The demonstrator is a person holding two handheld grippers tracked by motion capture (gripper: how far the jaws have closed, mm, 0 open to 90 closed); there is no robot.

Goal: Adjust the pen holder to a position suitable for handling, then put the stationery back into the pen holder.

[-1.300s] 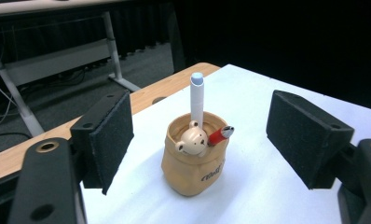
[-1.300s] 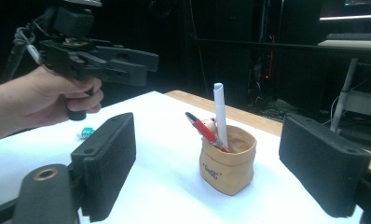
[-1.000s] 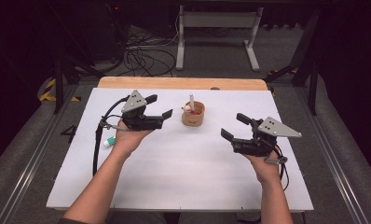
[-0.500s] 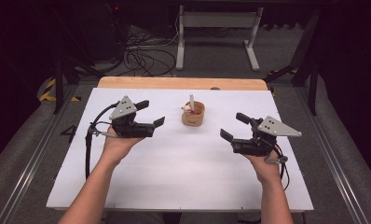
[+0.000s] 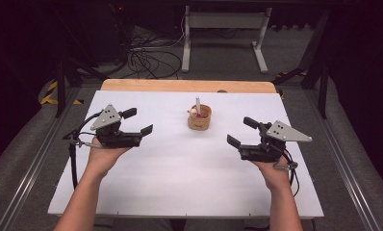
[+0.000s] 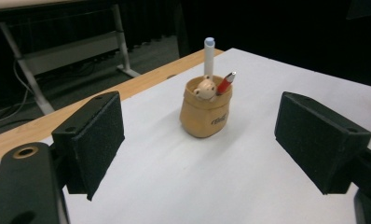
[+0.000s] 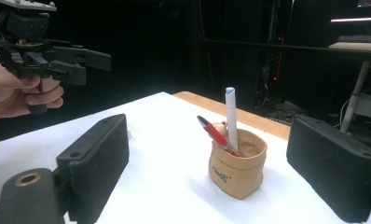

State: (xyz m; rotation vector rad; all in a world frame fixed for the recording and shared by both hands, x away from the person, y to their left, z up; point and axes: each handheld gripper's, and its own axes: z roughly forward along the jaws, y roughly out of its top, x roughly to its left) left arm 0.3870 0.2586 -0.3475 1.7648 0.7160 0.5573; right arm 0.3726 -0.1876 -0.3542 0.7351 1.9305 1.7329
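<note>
A small tan pouch stands upright on the white table, towards the back middle. It holds a white pen, a red pen and a small bear-shaped figure. My left gripper hovers left of the pouch, open and empty, pointing at it. The right gripper hovers to the pouch's right, open too; its jaws have just been opening a little further with nothing between them. In the right gripper view the pouch sits ahead between the pads, well apart from them, and the left gripper shows beyond.
A wooden strip runs along the table's far edge. Behind it on the floor are a metal stand and loose cables. Dark floor lies on both sides of the table.
The left hand has drawn its gripper leftwards, away from the pouch. The right hand has stayed in place. The pouch has not moved.
</note>
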